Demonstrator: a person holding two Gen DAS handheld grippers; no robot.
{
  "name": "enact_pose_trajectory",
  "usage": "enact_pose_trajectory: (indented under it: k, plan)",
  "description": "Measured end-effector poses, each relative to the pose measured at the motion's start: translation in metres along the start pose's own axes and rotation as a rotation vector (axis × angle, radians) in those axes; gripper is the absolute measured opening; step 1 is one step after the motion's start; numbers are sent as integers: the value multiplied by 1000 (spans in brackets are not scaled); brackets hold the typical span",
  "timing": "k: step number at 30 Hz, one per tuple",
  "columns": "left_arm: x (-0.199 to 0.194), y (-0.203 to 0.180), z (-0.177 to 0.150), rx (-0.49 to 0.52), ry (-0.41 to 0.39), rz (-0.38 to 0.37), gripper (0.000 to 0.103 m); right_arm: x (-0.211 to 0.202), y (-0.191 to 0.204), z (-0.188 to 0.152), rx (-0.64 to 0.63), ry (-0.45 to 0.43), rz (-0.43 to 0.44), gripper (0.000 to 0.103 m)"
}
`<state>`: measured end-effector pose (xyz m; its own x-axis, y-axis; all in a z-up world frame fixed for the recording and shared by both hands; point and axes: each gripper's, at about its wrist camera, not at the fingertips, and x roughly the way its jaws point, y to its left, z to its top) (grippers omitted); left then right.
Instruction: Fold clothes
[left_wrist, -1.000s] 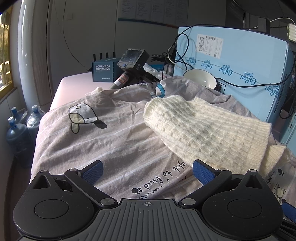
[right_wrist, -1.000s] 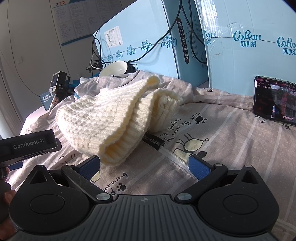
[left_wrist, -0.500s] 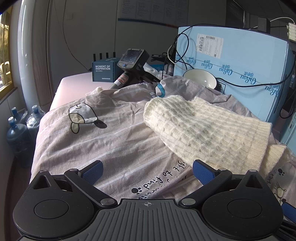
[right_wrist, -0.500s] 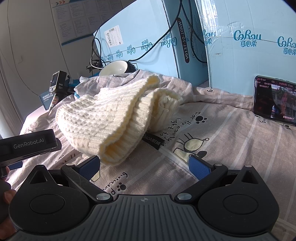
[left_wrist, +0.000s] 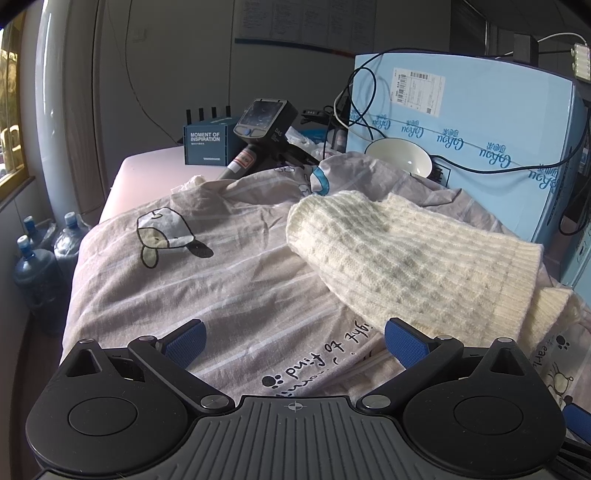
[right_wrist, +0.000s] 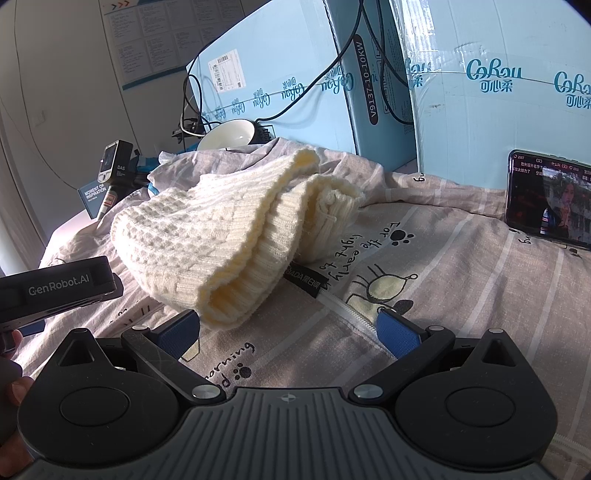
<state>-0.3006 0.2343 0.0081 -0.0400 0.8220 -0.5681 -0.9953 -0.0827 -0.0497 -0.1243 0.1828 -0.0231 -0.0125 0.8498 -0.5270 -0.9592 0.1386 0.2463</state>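
Note:
A cream knitted sweater (left_wrist: 406, 254) lies folded over on a striped cartoon-print sheet (left_wrist: 207, 288); the right wrist view shows its ribbed hem (right_wrist: 236, 291) nearest me. My left gripper (left_wrist: 293, 341) hovers open just short of the sweater's near edge, nothing between its blue pads. The right gripper (right_wrist: 288, 330) is open too, its left pad (right_wrist: 181, 332) right beside the ribbed hem, over the sheet's zipper. The left gripper's body (right_wrist: 55, 291) shows at the left of the right wrist view.
Big light-blue cartons (left_wrist: 469, 147) stand behind the sweater, with cables and a white bowl (left_wrist: 399, 157). A phone (right_wrist: 546, 199) playing video leans on a carton at right. A handheld device (left_wrist: 258, 129) and a blue box (left_wrist: 207, 146) sit at the back; water bottles (left_wrist: 37, 273) stand on the floor.

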Motion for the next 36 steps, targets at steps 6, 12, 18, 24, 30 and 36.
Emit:
enact_pose_trajectory:
  k: [6,12,18,24,30,36]
  plan:
    - [-1,0,0,0,-2,1,103,1,0,0,0,2,0,103]
    - [-2,-1,-1,2,-7,0,103,1,0,0,0,2,-1,103]
    - [-2,-1,-1,3,-9,0,103,1,0,0,-1,3,-1,103]
    - [-2,-1,-1,2,-9,1,103,1,0,0,-2,4,-1,103]
    - [-2,-1,-1,2,-8,2,103,1,0,0,-2,5,-1,103]
    - [-2,-1,-1,1,-9,3,103,1,0,0,-3,6,-1,103]
